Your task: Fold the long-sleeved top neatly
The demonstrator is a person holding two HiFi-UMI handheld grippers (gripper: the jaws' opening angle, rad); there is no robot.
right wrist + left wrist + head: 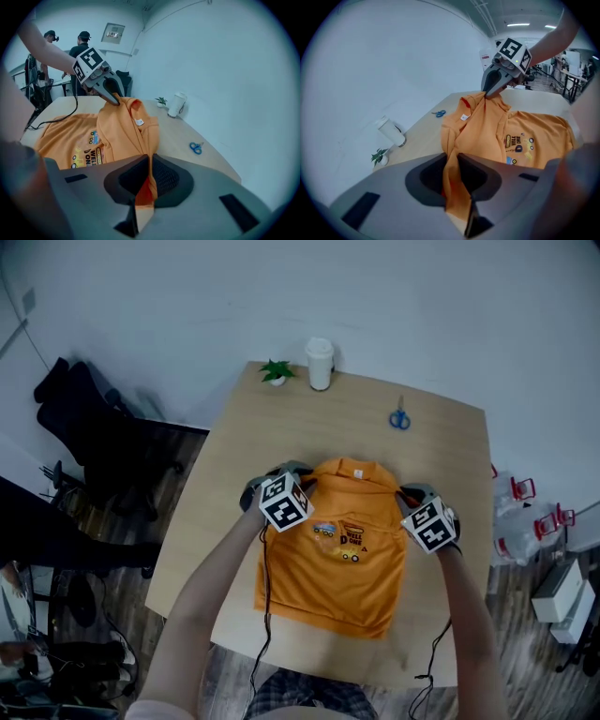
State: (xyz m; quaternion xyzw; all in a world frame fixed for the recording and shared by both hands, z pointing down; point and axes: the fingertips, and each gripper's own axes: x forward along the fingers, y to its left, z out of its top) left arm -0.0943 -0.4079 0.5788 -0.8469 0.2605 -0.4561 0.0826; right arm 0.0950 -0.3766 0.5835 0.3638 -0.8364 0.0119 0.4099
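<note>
An orange long-sleeved top (337, 568) with a printed front lies on the wooden table (234, 456), its collar end raised off the surface. My left gripper (302, 474) is shut on the fabric at the top's left shoulder; in the left gripper view the cloth (525, 136) runs pinched between the jaws of that gripper (451, 159). My right gripper (409, 495) is shut on the right shoulder, and in the right gripper view a fold of the top (122, 126) hangs through its closed gripper (149, 161). Each gripper's view shows the other gripper (491, 89) (112, 96) biting the fabric.
A white cup (320, 363) and a small potted plant (276, 371) stand at the table's far edge, with blue scissors (400, 418) to their right. A black chair (84, 418) is on the left. Two people (82, 42) stand in the background.
</note>
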